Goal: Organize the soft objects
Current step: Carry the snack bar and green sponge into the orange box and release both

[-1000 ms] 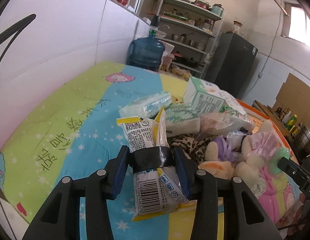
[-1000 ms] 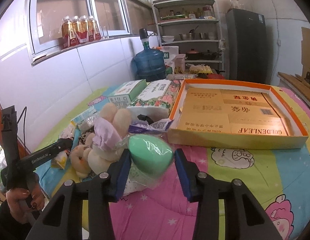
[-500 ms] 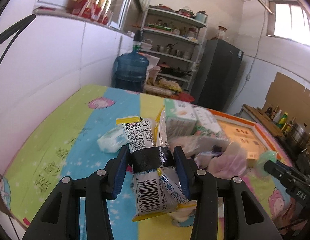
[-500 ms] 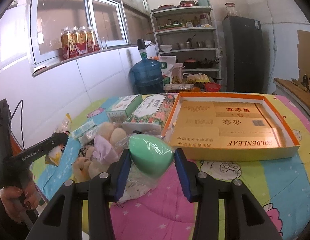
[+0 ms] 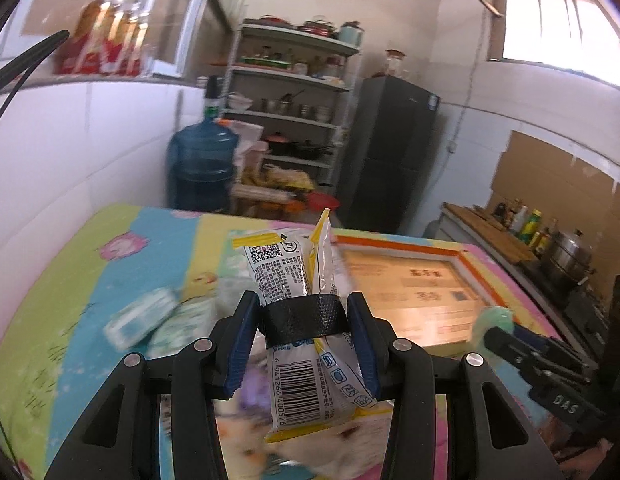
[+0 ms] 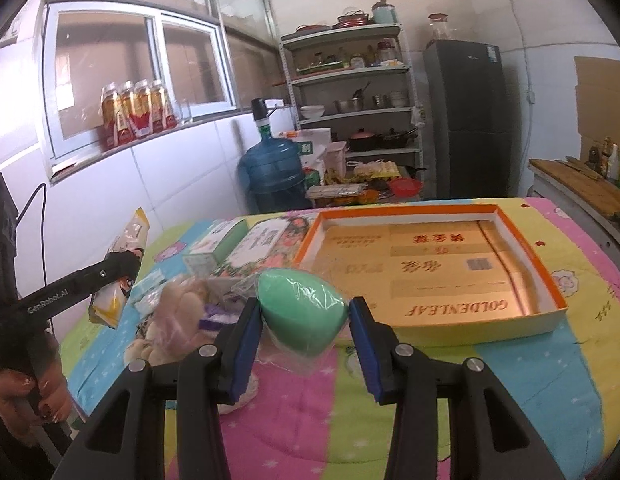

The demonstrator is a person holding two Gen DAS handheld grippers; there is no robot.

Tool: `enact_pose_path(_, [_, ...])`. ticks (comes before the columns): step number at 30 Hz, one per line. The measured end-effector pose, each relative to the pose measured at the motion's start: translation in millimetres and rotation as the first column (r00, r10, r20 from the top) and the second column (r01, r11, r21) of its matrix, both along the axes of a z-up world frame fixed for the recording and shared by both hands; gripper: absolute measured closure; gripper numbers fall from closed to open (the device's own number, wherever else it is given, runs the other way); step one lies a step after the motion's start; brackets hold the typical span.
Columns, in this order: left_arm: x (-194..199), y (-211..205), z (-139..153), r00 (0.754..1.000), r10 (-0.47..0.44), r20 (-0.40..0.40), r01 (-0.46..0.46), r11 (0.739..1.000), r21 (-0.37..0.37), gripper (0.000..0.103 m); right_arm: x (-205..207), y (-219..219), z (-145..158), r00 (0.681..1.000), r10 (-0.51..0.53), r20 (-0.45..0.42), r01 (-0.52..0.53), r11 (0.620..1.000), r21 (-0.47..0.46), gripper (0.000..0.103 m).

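Observation:
My left gripper [image 5: 303,316] is shut on a white and yellow snack packet [image 5: 299,312] and holds it above the bed, left of the orange-rimmed tray [image 5: 462,258]. It also shows at the left of the right wrist view [image 6: 119,268]. My right gripper [image 6: 303,312] is shut on a green egg-shaped sponge in clear wrap [image 6: 299,312], held above the colourful blanket [image 6: 430,384] just before the tray [image 6: 550,300]. The sponge shows in the left wrist view [image 5: 494,320] at the tray's right.
A plush toy [image 6: 173,320], tissue packs [image 6: 213,246] and a floral box [image 6: 265,242] lie left of the tray. A small tissue pack [image 5: 139,318] lies on the blanket. A white wall [image 6: 89,200], water jug [image 6: 271,172] and shelf stand behind.
Both grippers have risen and moved toward the tray with their loads. The left view has swung up and right, off the plush pile.

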State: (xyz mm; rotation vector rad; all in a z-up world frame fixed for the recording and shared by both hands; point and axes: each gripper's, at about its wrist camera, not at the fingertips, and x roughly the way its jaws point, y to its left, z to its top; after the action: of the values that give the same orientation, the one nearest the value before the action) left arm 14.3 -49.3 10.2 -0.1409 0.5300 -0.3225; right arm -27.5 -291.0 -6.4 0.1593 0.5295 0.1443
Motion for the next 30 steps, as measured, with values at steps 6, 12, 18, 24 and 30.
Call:
enact_pose_path(6, [2.8,-53.0,11.3,0.996,-0.089,0.025,0.089,0.996,0.020,0.056,1.3,-32.0,5.8,0.998,-0.054,0.022,0.054,0.999,0.005,0.058])
enact_pose_path(12, [13.0,-97.9,12.7,0.990,-0.139,0.016,0.138,0.989,0.050,0.058,3.8,-63.3,7.3,0.995,-0.099,0.024,0.098,0.995,0.016,0.058])
enact_pose_path(18, [26.7,-132.3,5.8,0.988,-0.155,0.006,0.154,0.985,0.071,0.058,9.8,-93.5,4.7,0.992,-0.126,0.026,0.125,0.992,0.027,0.058])
enact_pose_path(24, [57.4,-161.3,-16.0,0.984,-0.165,-0.066,0.171,0.981,0.087,0.059,22.2,-116.7,-4.5,0.992,-0.128,0.013,0.127,0.991,0.050,0.058])
enact_pose_path(30, [79.2,-184.7,-34.9,0.979,-0.164,-0.117,0.178,0.976,0.125,0.059,42.3,-134.0,-19.3,0.992,-0.118,-0.034,0.120,0.990,0.068,0.058])
